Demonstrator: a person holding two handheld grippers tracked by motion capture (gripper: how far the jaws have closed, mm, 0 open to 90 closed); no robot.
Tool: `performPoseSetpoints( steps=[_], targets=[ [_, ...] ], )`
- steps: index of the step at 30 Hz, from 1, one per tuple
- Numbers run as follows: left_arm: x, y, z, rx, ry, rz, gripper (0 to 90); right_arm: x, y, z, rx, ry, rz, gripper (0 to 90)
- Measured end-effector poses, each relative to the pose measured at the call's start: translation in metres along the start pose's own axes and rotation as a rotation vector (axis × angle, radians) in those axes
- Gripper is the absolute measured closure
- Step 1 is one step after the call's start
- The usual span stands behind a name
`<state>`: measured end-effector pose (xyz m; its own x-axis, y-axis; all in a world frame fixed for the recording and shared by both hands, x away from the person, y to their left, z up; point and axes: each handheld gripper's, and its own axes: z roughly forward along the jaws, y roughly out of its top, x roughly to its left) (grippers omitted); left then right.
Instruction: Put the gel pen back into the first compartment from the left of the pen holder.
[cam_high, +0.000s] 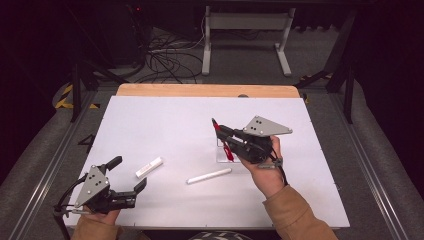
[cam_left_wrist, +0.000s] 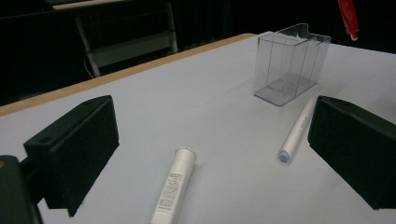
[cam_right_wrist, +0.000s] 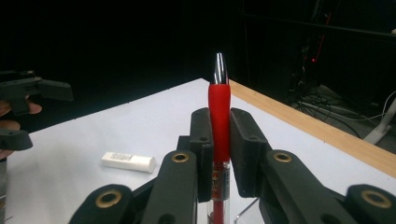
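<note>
White desk (cam_high: 150, 125), dark room. Right gripper (cam_high: 218, 127) jaws clamped on red pen (cam_right_wrist: 219, 116) over clear holder (cam_left_wrist: 290, 63); pen may slip (tilted grip). Left gripper (cam_high: 129, 176), seven o'clock, wide open, empty.

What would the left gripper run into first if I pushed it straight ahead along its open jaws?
Likely the short white tube, lying on the table just ahead between the left gripper's open jaws. The white pen lies off towards one jaw; depth is uncertain.
</note>
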<state>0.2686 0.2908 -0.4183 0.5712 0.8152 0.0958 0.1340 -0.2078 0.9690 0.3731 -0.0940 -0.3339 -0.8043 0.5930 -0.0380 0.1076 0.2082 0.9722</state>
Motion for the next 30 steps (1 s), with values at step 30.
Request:
performPoseSetpoints(
  steps=[30],
  targets=[
    [0.001,-0.001,0.000,-0.001,-0.003,-0.007,2.6,-0.031,0.001,0.041,-0.051,-0.101,-0.028,80.3]
  ],
)
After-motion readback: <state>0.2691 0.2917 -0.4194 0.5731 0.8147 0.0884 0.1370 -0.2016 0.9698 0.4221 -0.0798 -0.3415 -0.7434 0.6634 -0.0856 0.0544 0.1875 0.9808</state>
